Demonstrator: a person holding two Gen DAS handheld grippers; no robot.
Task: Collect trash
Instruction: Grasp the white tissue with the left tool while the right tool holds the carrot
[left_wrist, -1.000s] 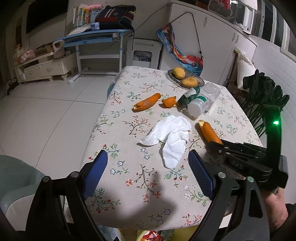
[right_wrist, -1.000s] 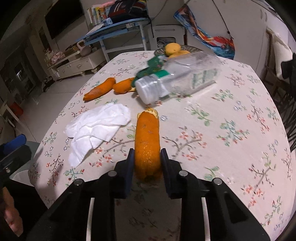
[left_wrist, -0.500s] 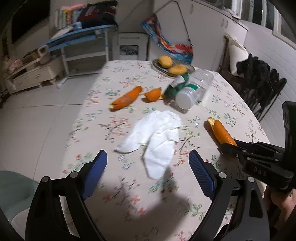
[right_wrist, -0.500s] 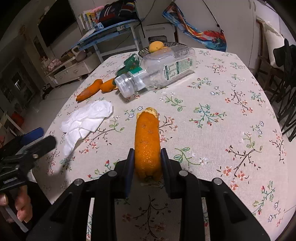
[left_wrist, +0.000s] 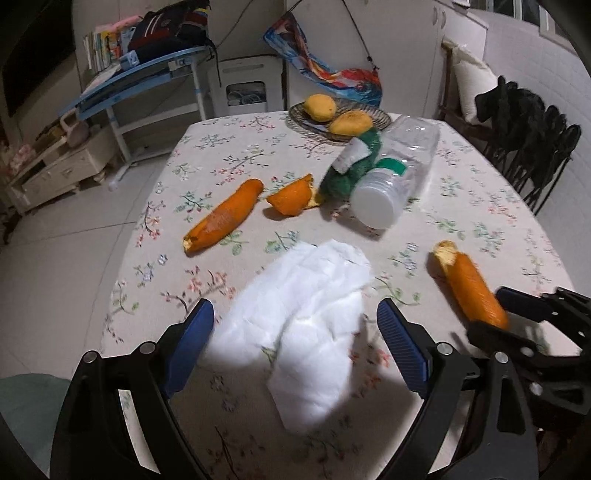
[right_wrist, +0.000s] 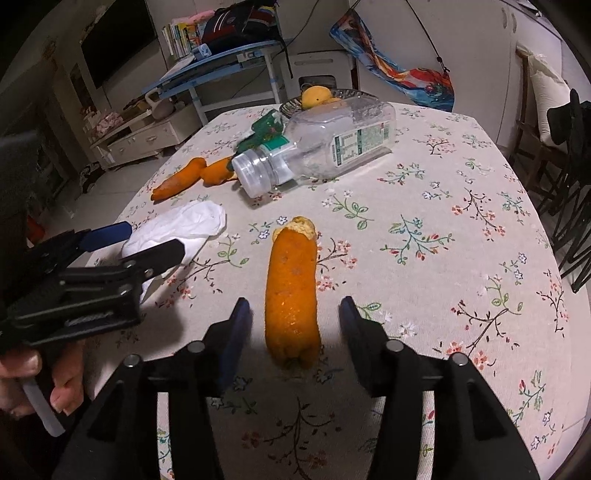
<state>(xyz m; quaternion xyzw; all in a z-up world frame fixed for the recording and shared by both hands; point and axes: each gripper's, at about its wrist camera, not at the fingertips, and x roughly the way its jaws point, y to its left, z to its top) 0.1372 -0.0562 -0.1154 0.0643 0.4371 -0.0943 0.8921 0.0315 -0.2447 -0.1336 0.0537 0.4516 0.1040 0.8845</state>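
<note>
Both tools spread: right tool (right_wrist: 291, 321) opening around peel (right_wrist: 291, 295), left tool (left_wrist: 295, 325) astride tissue (left_wrist: 306, 332)

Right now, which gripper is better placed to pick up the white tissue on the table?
The left gripper: it is open and the white tissue lies between its fingers. The right gripper is opening around the orange peel, beside the tissue.

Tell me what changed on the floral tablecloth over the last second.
The right tongs let go of the long orange peel: they were clamped on it, now their jaws are opening and it lies between them untouched. The left tongs moved in over the crumpled white tissue, still open. The clear plastic bottle and the other peels stayed put.
</note>
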